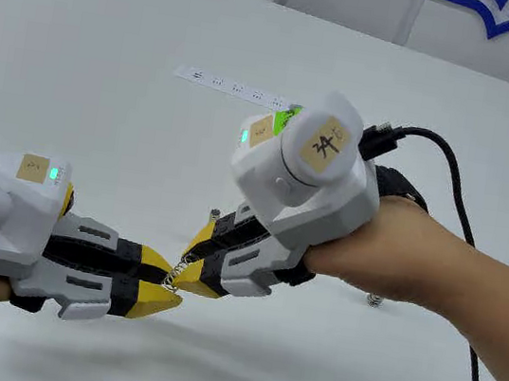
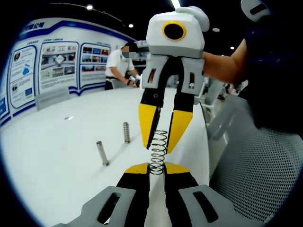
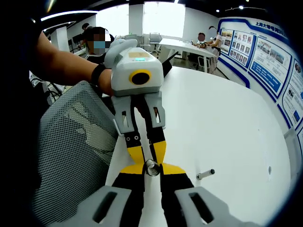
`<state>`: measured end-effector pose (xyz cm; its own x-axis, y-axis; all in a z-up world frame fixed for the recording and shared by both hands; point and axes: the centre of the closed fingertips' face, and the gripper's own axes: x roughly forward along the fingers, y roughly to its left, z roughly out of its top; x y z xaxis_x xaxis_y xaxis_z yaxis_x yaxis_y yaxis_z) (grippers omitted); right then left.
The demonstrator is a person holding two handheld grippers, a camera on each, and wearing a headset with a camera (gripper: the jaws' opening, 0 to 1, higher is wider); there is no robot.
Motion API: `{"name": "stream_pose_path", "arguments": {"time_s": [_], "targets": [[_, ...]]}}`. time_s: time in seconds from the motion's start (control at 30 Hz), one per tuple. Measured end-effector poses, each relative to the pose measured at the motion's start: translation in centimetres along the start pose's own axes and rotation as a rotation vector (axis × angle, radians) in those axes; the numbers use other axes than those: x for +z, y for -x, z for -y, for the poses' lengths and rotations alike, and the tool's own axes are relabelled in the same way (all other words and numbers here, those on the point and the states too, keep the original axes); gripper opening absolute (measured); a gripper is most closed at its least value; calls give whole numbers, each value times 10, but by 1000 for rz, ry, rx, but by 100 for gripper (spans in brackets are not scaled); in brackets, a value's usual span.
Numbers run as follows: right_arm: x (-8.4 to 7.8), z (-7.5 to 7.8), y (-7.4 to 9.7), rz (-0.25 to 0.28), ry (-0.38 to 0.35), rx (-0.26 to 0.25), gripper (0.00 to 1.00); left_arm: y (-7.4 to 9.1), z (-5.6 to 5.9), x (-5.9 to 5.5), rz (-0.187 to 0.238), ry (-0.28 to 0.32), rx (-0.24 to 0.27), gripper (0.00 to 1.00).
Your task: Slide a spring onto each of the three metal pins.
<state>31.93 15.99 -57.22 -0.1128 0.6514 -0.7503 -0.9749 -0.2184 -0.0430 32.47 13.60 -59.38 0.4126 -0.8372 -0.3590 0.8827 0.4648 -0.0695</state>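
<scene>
A small steel spring (image 1: 175, 273) spans the gap between the two grippers' yellow tips, just above the white table. My left gripper (image 1: 170, 285) comes in from the lower left and is shut on one end of the spring (image 2: 158, 151). My right gripper (image 1: 189, 265) comes from the right and is shut on the other end (image 3: 151, 166). In the left gripper view the right gripper (image 2: 161, 141) hangs from above, facing my own tips (image 2: 156, 169). A bare metal pin (image 2: 102, 153) stands left of the spring. Behind it another pin (image 2: 126, 132) carries a spring.
A white power strip (image 1: 236, 87) lies at the back of the table (image 1: 108, 82). A black cable (image 1: 463, 207) trails from the right gripper over the forearm. A small coiled piece (image 1: 374, 299) sits right of the hand. A mesh chair (image 3: 75, 142) stands off the table edge.
</scene>
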Motion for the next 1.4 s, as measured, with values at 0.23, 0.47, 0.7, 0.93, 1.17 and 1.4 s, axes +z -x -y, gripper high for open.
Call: {"name": "stream_pose_path", "arguments": {"time_s": [0.23, 0.47, 0.7, 0.93, 1.17, 1.4], "targets": [[6, -2, 1, 11, -7, 7, 12, -1, 0, 2, 12, -1, 2, 11], [7, 1, 2, 2, 4, 3, 12, -1, -3, 4, 19, 4, 12, 12], [5, 12, 9, -14, 5, -20, 12, 4, -8, 2, 17, 23, 34, 15], [1, 29, 19, -33, 2, -60, 12, 11, -15, 1, 29, 46, 69, 21], [-2, 49, 30, -39, -15, -107, 12, 16, -22, -1, 38, 67, 108, 29], [-2, 70, 34, -46, -33, -151, 12, 18, -27, -2, 43, 82, 139, 38]]}}
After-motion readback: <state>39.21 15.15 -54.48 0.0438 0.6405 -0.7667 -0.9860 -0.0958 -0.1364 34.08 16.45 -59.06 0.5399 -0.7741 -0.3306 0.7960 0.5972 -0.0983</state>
